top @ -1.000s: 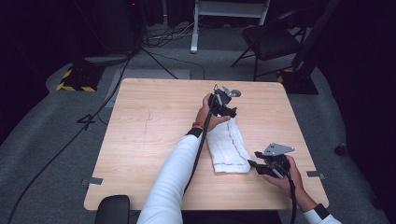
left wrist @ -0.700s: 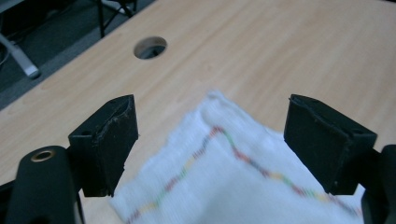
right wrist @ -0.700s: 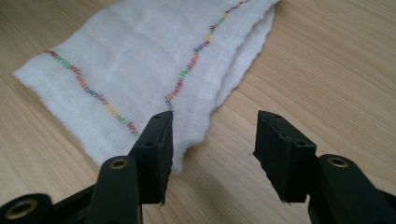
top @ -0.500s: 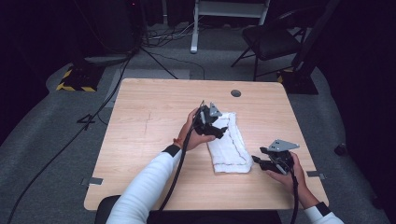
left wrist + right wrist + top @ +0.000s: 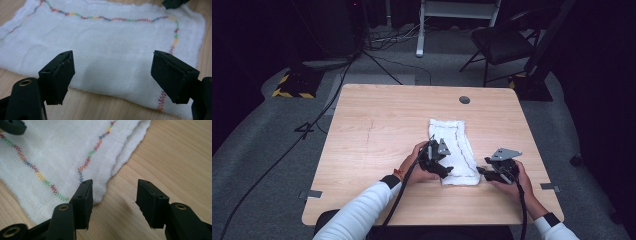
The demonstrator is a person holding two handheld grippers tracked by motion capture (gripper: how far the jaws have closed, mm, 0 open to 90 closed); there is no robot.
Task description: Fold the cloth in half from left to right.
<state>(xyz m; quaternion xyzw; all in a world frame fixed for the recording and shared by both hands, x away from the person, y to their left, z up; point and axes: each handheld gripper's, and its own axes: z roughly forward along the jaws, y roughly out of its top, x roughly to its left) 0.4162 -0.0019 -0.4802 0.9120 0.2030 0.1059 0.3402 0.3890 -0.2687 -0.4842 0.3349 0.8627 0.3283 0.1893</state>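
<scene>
The white cloth (image 5: 454, 150), folded into a long strip with a zigzag of coloured stitching near its hem, lies flat on the wooden table (image 5: 377, 130), its long axis running away from the person, and its near short end is where both grippers gather. The left gripper (image 5: 438, 167) sits at the cloth's near-left corner; in the left gripper view its jaws stand wide apart and hold nothing, with the cloth's (image 5: 112, 47) long edge running across just ahead of them. The right gripper (image 5: 486, 172) waits just off the cloth's near-right corner, its jaws parted and empty too; in the right gripper view one jaw stands over the cloth's (image 5: 62, 152) edge near the corner and the other over bare wood, so the hem falls between them.

What the coming grasp seems to turn on is this: the cloth lies between the two grippers, each at its own corner of the near end, neither clearly nearer than the other. The far short end, well away from both hands, points toward the small round grommet (image 5: 464, 100) at the table's far edge. A pinch at both near corners would likely let the person lift that end and fold along the long axis.
</scene>
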